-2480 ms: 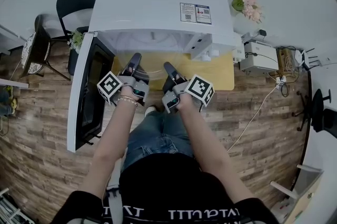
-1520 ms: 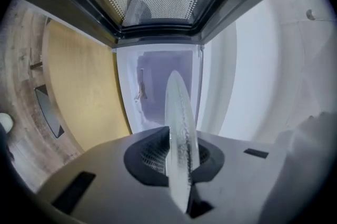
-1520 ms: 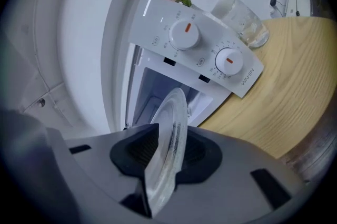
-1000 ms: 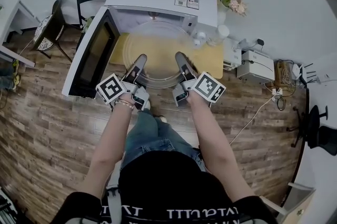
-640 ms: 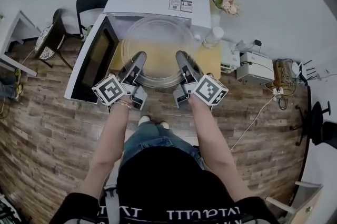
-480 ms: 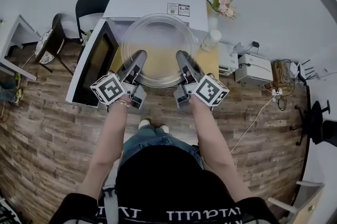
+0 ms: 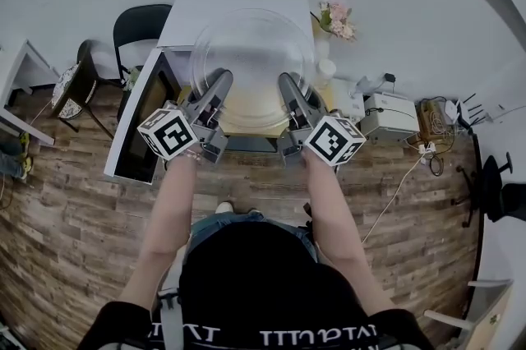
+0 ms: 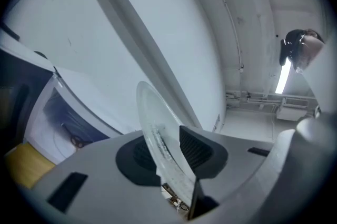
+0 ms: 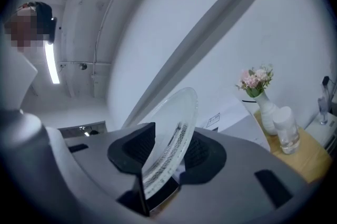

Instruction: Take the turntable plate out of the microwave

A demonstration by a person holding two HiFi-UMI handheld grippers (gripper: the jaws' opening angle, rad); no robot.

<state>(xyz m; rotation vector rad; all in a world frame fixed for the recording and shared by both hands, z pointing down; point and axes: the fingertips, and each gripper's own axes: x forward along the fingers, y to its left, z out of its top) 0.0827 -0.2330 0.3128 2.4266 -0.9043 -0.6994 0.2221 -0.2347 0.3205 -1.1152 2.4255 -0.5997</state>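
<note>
The turntable plate rose, seemingly above microwave.

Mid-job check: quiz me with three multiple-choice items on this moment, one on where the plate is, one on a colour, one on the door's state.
1. Where is the glass plate relative to the microwave?
A) inside it
B) raised above it
C) on the floor beside it

2. What colour are the flowers beside the microwave?
A) blue
B) pink
C) yellow

3. How does the microwave door stand?
A) swung open
B) shut
C) taken off

Answers:
1 B: the head view shows it over the microwave's top, its rim between the opening jaws of the left gripper and the right gripper.
2 B: the blooms show pink in the head and right gripper views.
3 A: the door hangs out to the microwave's left side.
</note>
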